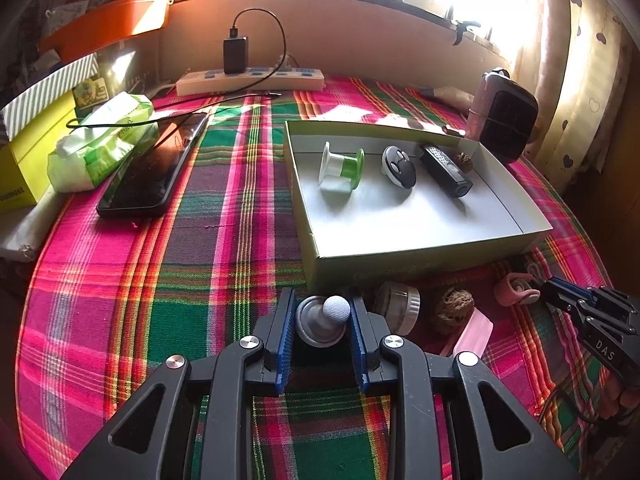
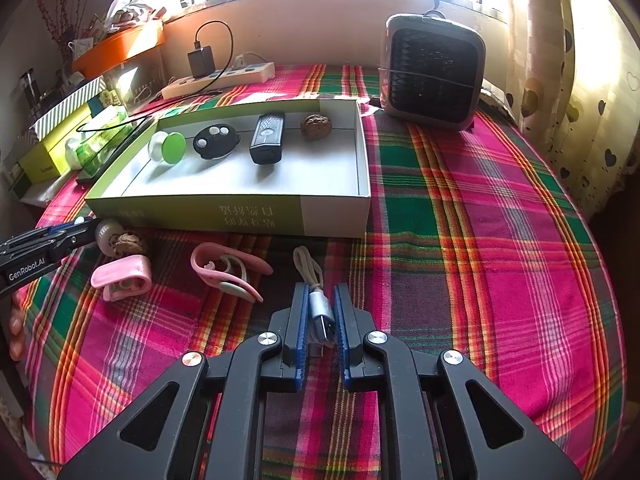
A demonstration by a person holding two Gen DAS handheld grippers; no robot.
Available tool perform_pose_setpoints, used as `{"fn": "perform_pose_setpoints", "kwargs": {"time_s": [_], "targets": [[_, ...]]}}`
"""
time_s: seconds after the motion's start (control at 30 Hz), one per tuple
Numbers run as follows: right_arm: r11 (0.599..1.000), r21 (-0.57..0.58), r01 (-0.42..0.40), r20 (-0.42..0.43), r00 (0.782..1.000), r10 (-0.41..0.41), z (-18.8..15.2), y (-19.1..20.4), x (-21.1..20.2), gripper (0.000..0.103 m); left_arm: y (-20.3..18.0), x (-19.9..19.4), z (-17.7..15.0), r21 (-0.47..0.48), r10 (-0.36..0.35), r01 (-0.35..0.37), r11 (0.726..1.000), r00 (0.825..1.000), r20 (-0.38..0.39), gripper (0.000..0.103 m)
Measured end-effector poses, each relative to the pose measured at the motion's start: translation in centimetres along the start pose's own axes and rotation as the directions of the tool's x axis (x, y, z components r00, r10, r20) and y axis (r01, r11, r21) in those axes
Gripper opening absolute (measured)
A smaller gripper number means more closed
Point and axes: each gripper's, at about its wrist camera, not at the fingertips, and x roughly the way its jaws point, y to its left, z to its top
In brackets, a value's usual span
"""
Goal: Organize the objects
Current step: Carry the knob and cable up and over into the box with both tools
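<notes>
Cable plug (image 2: 322, 312) sits pinched in the right gripper (image 2: 321, 314); left gripper (image 1: 322, 316) clamps a knob (image 1: 320, 320). Lift straight, then clear the box (image 2: 336, 210) wall ahead.

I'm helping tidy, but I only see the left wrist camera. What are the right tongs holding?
Observer: The right tongs are shut on the silver plug of a short cable.
Operator: Where does its cord go?
Observer: It lies folded on the cloth, pointing toward the box.
Operator: What's that pink thing beside them?
Observer: A pink earphone with a hook, lying loose on the cloth.
</notes>
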Motion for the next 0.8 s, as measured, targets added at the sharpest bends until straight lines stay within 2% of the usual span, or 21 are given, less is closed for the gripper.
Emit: {"fn": "perform_pose_setpoints", "kwargs": {"time_s": [0.8], "targets": [[0.999, 0.027, -0.047, 0.055, 0.997, 0.045, 0.6, -0.3, -2.1, 0.013, -1.1, -2.3, 0.7, 0.024, -0.013, 0.012, 1.000, 0.999, 0.042, 0.023]]}}
